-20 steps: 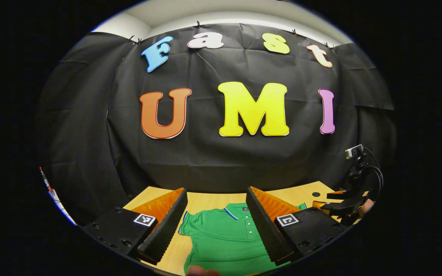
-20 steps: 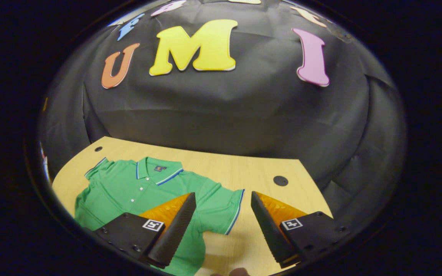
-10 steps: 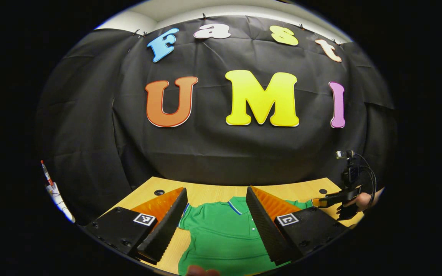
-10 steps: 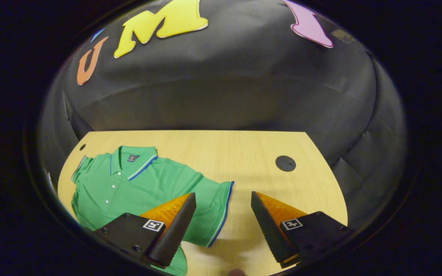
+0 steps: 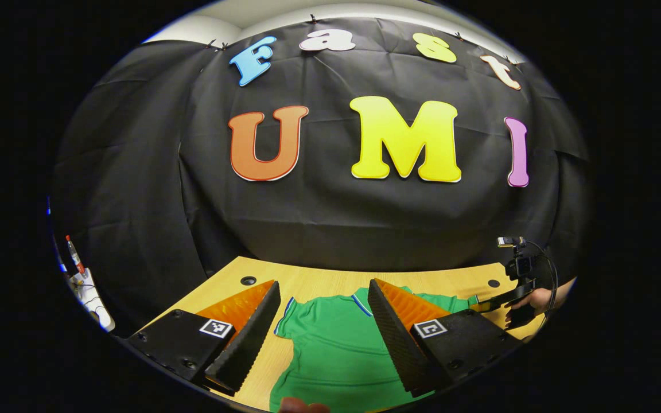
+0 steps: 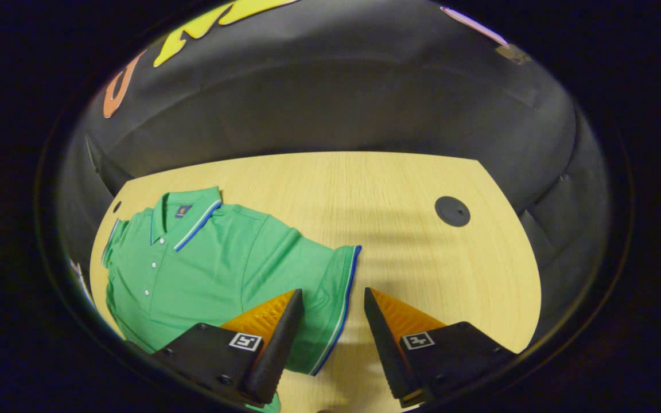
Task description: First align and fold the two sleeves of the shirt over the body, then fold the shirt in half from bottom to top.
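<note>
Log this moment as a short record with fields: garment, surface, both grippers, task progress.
garment: green short-sleeved polo shirt with blue-and-white trim, lying flat
surface: light wooden table
right gripper: open, fingers straddling the sleeve cuff
left gripper: open, above the shirt's other side
progress: sleeves not yet folded

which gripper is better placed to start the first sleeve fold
Right, probably. The right gripper has its jaws open and straddling the striped cuff of the shirt's sleeve. The left gripper is open too, but faces the shirt's body, not its sleeve.
</note>
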`<state>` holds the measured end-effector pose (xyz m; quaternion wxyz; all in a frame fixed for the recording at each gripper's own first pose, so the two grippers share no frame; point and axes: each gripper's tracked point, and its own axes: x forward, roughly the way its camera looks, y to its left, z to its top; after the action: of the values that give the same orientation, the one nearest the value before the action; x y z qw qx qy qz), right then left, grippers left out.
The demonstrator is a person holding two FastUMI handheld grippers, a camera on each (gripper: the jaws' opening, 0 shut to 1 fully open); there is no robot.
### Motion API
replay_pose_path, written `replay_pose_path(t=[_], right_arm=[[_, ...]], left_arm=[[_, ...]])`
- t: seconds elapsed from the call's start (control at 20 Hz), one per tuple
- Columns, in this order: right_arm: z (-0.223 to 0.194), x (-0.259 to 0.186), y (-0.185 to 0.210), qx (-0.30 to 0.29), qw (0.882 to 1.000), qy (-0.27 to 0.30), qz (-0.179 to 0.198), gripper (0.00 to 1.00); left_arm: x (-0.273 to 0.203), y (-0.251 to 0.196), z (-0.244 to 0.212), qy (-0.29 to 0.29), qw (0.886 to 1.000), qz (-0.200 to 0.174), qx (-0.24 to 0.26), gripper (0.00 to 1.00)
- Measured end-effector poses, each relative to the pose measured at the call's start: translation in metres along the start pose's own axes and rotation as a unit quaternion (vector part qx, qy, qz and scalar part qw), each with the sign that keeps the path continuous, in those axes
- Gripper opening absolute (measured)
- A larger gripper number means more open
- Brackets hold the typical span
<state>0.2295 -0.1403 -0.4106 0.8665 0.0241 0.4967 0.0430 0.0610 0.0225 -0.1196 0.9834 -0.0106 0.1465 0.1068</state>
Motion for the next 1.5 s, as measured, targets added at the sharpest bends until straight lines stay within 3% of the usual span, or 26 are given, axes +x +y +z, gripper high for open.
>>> replay_pose_path(t=[0.05,0.2,0.3,0.35,0.45,0.5,0.55,0.6,0.95,1.5], right_arm=[[0.001,-0.001,-0.002,0.004,1.000,0.006,-0.003,0.73],[-0.006,0.007,-0.005,0.002,1.000,0.019,-0.013,0.31],[-0.008,0.011,-0.002,-0.012,1.000,0.020,-0.018,0.27],[-0.005,0.011,-0.001,-0.016,0.999,0.020,-0.022,0.14],[0.004,0.003,0.000,-0.017,1.000,0.014,-0.023,0.17],[0.000,0.006,0.000,-0.013,1.000,0.015,-0.023,0.02],[0.002,0.006,0.000,-0.009,1.000,0.013,-0.023,0.06],[0.002,0.004,-0.002,-0.003,1.000,0.011,-0.023,0.02],[0.014,-0.016,0.008,0.028,0.999,-0.010,-0.013,0.02],[0.038,-0.057,0.060,0.008,0.999,-0.048,-0.008,0.02]], left_arm=[[0.001,0.000,0.000,0.001,1.000,0.000,0.001,0.99],[0.000,0.001,-0.001,-0.001,1.000,0.000,0.004,0.99],[0.001,0.003,-0.002,0.001,1.000,0.002,0.002,0.99],[0.000,0.003,-0.003,0.004,1.000,0.003,0.000,0.99],[0.000,0.006,-0.005,0.006,1.000,0.005,-0.003,0.99],[0.001,0.006,-0.006,0.007,1.000,0.006,-0.002,0.99],[0.001,0.007,-0.006,0.006,1.000,0.006,-0.002,0.99],[0.000,0.011,-0.006,0.007,1.000,0.008,0.000,0.99],[0.003,0.022,-0.010,0.008,1.000,0.013,-0.007,0.99],[-0.010,0.058,-0.013,-0.002,0.999,0.026,-0.027,0.99]])
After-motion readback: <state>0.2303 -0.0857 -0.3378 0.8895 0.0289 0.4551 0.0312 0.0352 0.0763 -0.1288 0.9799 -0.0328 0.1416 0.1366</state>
